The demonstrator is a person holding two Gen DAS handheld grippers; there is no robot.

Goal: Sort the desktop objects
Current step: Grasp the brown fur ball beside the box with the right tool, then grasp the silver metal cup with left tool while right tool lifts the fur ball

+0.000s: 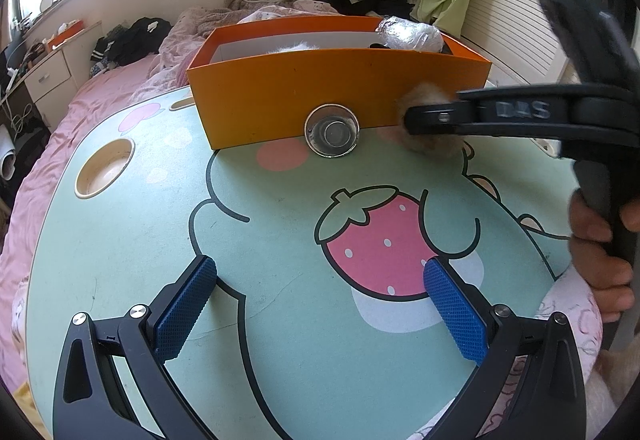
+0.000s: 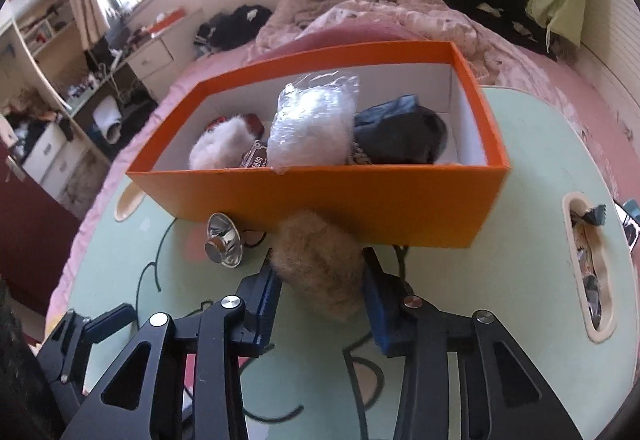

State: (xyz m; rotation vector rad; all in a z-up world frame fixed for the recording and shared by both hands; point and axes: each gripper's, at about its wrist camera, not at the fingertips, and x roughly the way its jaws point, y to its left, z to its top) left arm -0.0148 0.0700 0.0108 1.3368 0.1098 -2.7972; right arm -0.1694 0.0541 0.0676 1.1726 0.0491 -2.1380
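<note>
- The right gripper (image 2: 322, 294) has its blue fingers (image 2: 267, 294) clamped on a tan fluffy ball (image 2: 318, 266) at lower centre of the right wrist view — the fur bulges out above and below the pads, so the grip is on soft pile rather than a firm core.
- The risk, as I judge it: the ball squeezes thin and slides out on the lift, or brushes the near wall of the orange box (image 2: 400, 208), which stands just beyond it, and is knocked free before it clears the rim.
- A small shiny metal dish (image 2: 224, 242) lies on its side just left of the ball, against the box front; a sideways swing of the fingers could send it rolling across the worktop (image 2: 532, 168).
- The left gripper (image 1: 320, 304) sits at the bottom of the left wrist view, its fingers wide apart over the strawberry print, holding nothing.
- Only the right wrist view looks into the box: a white fluffy piece, a clear plastic bag and dark cloth already fill much of it — free room is at the far left and right ends.
- Only the left wrist view shows the right gripper from the side, at right of frame, with the person's hand (image 1: 600, 252) on its handle and the ball near the box front.
</note>
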